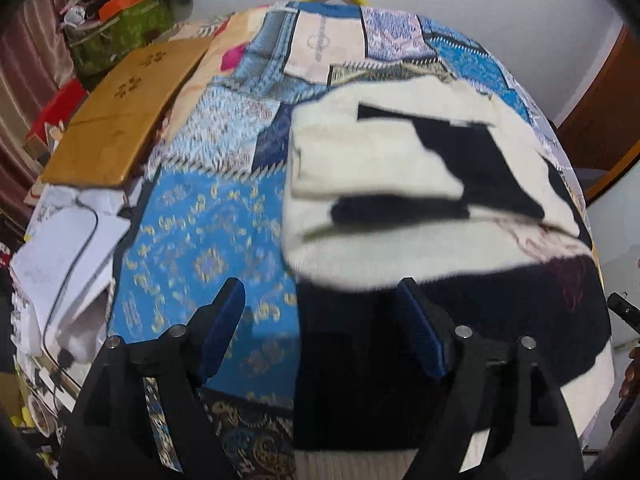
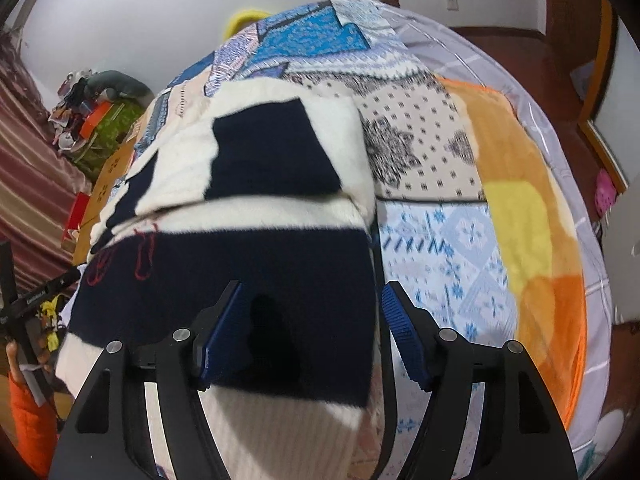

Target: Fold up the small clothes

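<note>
While the folded cream-and-navy sweater [image 1: 420, 216] lies on the patchwork bedspread [image 1: 208, 240], both hand-held grippers hang over its near end with their jaws apart and nothing pinched between them. The left hand-held gripper [image 1: 320, 328] straddles the sweater's left edge: its right finger [image 1: 420, 332] stands over the dark navy band, its left finger [image 1: 220, 328] over bare blue bedspread, so the garment's side edge runs between the two pads without either pressing on it. In the right wrist view the right hand-held gripper [image 2: 310, 330] does the mirror of this at the sweater [image 2: 256, 208]'s right edge: the left finger [image 2: 220, 332] is above the navy band, the right finger [image 2: 404, 336] above the pale blue-and-white part of the bedspread [image 2: 448, 248]. Whether the fingertips touch the cloth cannot be told.

The sweater shows a fold across its middle, a cream layer with navy blocks lying on top of the wider navy band, and some red stitching near the fold. An orange and yellow blanket [image 2: 528, 232] lies on the bed well to the sweater's right. Beside the bed on the left sit a brown cardboard box [image 1: 124, 108] and a heap of white paper [image 1: 72, 248].
</note>
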The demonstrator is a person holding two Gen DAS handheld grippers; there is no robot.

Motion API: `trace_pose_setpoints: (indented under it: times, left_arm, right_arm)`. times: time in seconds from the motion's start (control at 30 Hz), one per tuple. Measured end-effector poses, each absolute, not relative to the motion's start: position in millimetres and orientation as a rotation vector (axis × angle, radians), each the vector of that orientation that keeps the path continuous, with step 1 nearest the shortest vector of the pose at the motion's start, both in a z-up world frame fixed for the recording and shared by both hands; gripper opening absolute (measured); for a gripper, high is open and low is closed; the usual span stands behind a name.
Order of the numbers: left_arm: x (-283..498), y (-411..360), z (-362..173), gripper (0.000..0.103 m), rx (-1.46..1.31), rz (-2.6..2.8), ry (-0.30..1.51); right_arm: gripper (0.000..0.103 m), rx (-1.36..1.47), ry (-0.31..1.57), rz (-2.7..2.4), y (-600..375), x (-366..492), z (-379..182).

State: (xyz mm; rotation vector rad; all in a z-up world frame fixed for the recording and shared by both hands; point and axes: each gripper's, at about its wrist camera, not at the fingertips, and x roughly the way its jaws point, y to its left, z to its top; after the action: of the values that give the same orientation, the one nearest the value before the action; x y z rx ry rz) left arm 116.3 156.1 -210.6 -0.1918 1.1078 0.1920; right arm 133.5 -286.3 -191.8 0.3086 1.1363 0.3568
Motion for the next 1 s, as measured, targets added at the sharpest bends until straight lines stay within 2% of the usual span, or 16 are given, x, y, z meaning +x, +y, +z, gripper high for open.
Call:
trace_pose_setpoints:
  times: [0.47,0.6,0.67,0.8,0.87,0.9,0.93,1.0]
  left_arm:
    - [101,166,-241,0.078,-0.381,0.152,1.202]
    - [97,168,-243,0.078,-0.43,0.13,1.205]
    - [95,166,-242,0.077,-0.434,0.113,1.202]
    - [93,161,-235,0.048,-0.451,0.041,1.191]
    - [94,158,-231,0.037,-0.443,0.027,1.181]
    - [95,156,-228,0.028,-0.428,0.018,1.176]
    - [96,153,-226,0.019,-0.411,0.013,1.171]
    - [99,148,-219,0.013,-0.365,0.018,1.153]
  right_arm:
    - [0.066,0.349,1.144,0.401,-287,118,-207]
    - [0.057,0.382,1.137,0.435,-283,119,-209]
    - [0.049,0.376,1.126,0.445,-281,119,-208]
    - [0.033,0.348,1.107,0.465,-275,117,-201]
    - [0.017,0.327,1.095,0.471,-272,118,-197]
    - [0.013,0.323,1.087,0.479,-272,118,-196]
    - [0.009,0.325,1.076,0.486,-272,119,-194]
    - [0.009,0.34,1.061,0.507,-272,121,-191]
